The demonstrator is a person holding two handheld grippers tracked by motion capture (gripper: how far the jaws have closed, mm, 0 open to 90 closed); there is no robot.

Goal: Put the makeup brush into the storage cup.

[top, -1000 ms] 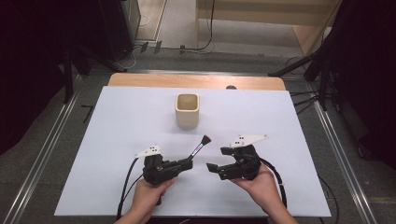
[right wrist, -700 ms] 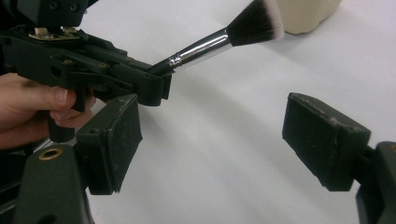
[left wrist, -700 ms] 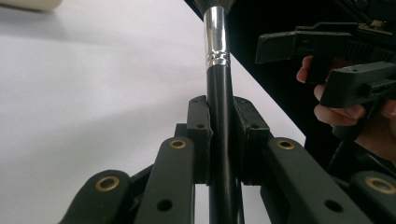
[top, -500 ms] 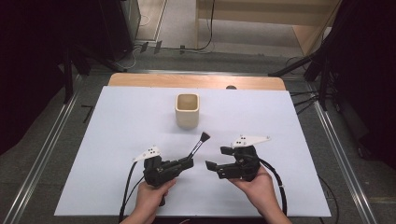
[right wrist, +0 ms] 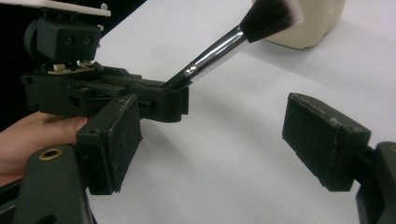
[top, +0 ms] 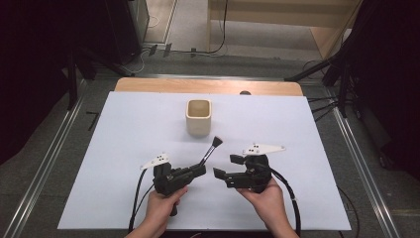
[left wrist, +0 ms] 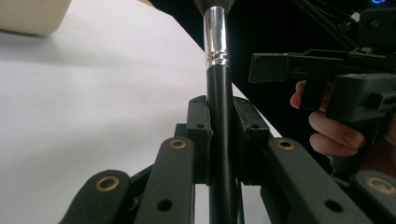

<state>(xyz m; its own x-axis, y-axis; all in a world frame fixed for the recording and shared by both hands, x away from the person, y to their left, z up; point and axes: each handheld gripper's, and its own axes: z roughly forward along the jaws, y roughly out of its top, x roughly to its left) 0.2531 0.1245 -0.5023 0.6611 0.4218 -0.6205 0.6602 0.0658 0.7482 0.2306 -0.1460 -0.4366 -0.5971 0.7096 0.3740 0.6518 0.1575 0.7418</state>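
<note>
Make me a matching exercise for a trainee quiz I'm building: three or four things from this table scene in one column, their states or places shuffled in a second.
Things:
1. left tongs
2. right tongs
3. makeup brush
4. beige cup

States or places:
A. stands upright on the white sheet, beyond both hands
B. open, nothing between the pads
C. handle clamped, bristles pointing up and away
D. shut on a black handle

Pairs: 1-D, 2-B, 3-C, 4-A

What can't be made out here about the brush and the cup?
- Brush bristle tip: cut off by the top edge, left gripper view.
- Brush handle end: hidden inside the left hand-held gripper, high view.
- Cup contents: the interior is too shadowed and small, high view.
</note>
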